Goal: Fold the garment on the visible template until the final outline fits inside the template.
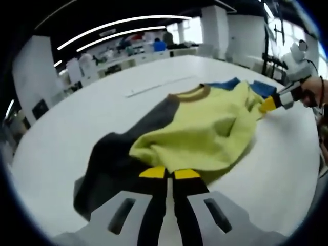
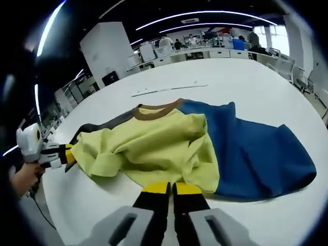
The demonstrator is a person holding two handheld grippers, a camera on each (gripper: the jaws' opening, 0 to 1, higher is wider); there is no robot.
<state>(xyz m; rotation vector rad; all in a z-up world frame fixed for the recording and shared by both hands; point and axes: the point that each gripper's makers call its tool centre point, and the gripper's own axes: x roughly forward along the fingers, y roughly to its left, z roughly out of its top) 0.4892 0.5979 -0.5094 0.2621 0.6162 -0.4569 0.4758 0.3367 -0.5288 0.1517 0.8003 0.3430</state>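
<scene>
Both my grippers, left gripper and right gripper, have fingers clamped on the yellow-green garment hem, spread on the white bench.

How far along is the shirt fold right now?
Done: little; the yellow-green sweatshirt with a brown collar lies bunched on the white table. In hand: the left gripper and the right gripper each pinch a yellow edge. Left: its blue sleeve and dark grey sleeve remain spread.

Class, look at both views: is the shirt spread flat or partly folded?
Partly folded. The shirt's yellow panel lies bunched and wrinkled over the blue sleeve and grey sleeve, both grippers shut on its hem.
</scene>
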